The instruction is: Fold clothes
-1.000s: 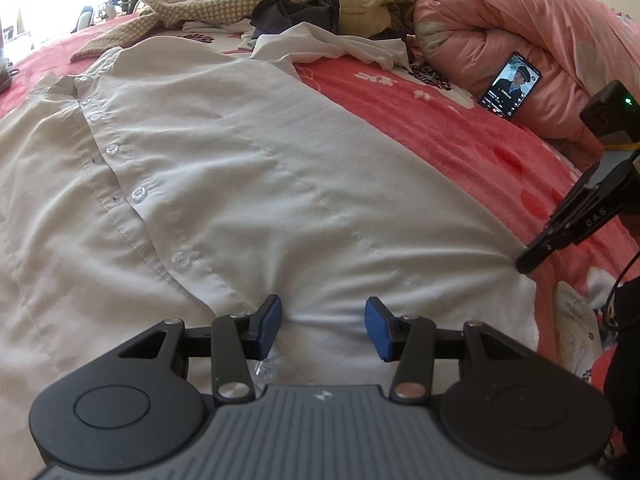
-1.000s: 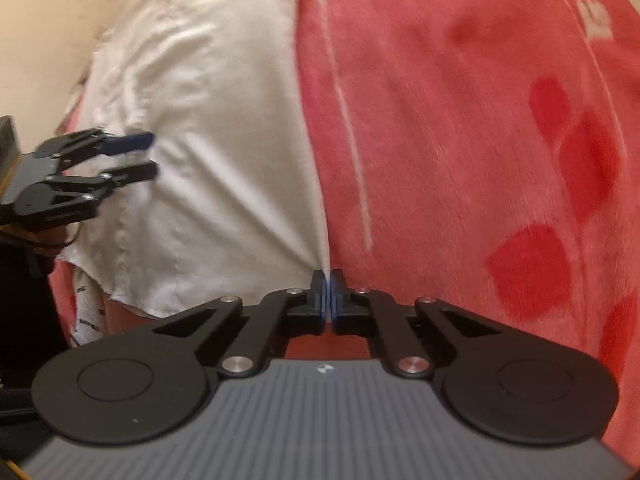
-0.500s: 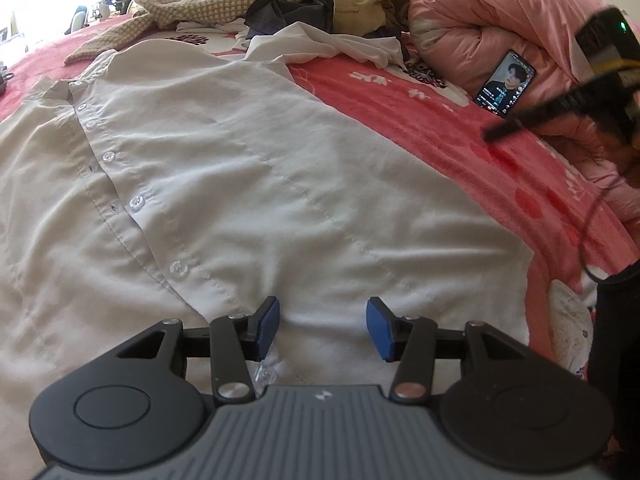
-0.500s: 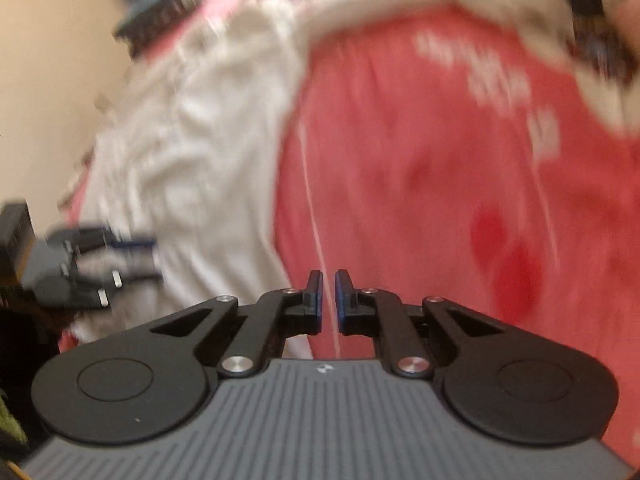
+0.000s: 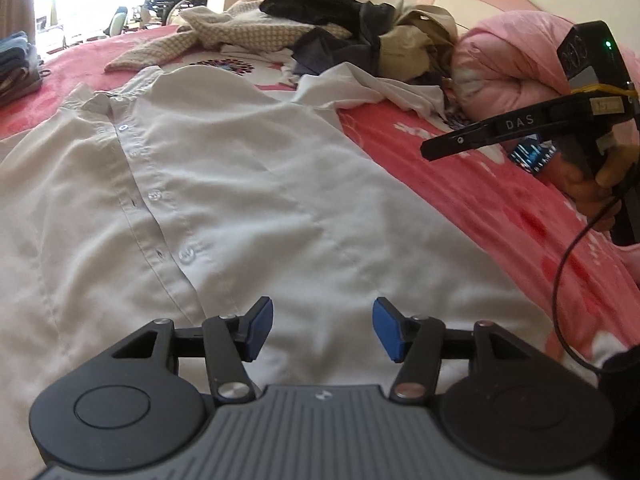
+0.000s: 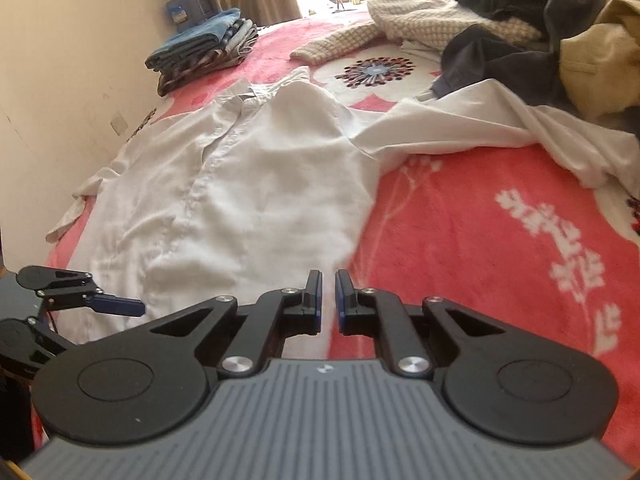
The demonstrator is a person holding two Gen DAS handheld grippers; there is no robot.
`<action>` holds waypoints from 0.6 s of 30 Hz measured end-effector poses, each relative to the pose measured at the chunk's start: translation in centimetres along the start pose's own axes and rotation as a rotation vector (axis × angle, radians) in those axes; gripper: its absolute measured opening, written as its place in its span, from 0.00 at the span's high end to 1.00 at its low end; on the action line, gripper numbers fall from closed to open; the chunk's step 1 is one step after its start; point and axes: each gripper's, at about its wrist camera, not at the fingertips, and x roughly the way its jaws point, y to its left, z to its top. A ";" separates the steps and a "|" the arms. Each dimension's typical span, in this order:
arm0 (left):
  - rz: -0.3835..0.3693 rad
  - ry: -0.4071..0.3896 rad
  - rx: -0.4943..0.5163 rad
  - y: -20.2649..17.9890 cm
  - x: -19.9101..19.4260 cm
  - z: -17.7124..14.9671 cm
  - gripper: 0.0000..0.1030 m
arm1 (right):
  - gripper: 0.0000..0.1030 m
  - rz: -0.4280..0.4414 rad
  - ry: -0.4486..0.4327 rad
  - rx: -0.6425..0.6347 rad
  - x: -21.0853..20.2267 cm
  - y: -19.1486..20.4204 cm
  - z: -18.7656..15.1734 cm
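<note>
A white button-up shirt [image 5: 240, 200] lies spread front-up on the red blanket [image 6: 500, 240], collar toward the far end. One sleeve [image 6: 480, 128] trails off to the right toward the clothes heap. My left gripper [image 5: 322, 320] hovers over the shirt's lower part; its jaws are opening and nothing is between them. My right gripper [image 6: 328, 292] hangs above the shirt's right side edge, its pads a narrow slit apart and holding nothing. It also shows side-on in the left wrist view, a hand on its handle [image 5: 592, 188]. One of the left gripper's fingers [image 6: 116, 306] shows at the lower left.
A heap of unfolded clothes [image 5: 360, 24] lies at the bed's far end. A rolled pink duvet [image 5: 512, 64] with a lit phone [image 5: 532, 156] sits to the right. A stack of folded clothes [image 6: 204, 52] rests at the far left by the wall [image 6: 60, 80].
My right gripper has let go of the shirt's edge, risen and swung up toward the far end of the bed. My left gripper's jaws have widened.
</note>
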 end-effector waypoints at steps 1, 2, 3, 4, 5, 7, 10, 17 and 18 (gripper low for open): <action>0.009 0.004 -0.003 0.2 0.3 0.0 0.45 | 0.93 -0.004 0.001 0.007 0.2 0.0 0.2; 0.015 0.013 -0.005 0.3 0.6 -0.1 0.45 | 0.93 -0.007 0.003 0.014 0.6 0.1 0.3; 0.021 0.021 -0.007 0.4 0.9 -0.2 0.45 | 0.93 -0.007 0.004 0.024 1.0 0.2 0.4; 0.025 0.027 -0.010 0.6 1.1 -0.4 0.45 | 0.93 -0.003 0.004 0.039 1.4 0.2 0.5; 0.026 0.029 -0.012 0.7 1.3 -0.5 0.45 | 0.93 0.002 0.003 0.057 1.7 0.2 0.5; 0.026 0.026 -0.020 0.8 1.2 -0.6 0.45 | 0.93 0.014 0.004 0.080 2.5 0.3 0.3; 0.037 0.013 -0.036 1.1 0.4 -0.4 0.45 | 0.93 0.024 0.018 0.098 3.7 0.6 -0.1; 0.163 -0.055 -0.274 7.6 -6.9 -0.4 0.45 | 0.93 0.085 0.040 0.049 3.1 1.6 2.0; 0.204 -0.065 -0.325 9.1 -8.1 -0.6 0.45 | 0.93 0.105 0.047 0.040 3.0 2.0 2.8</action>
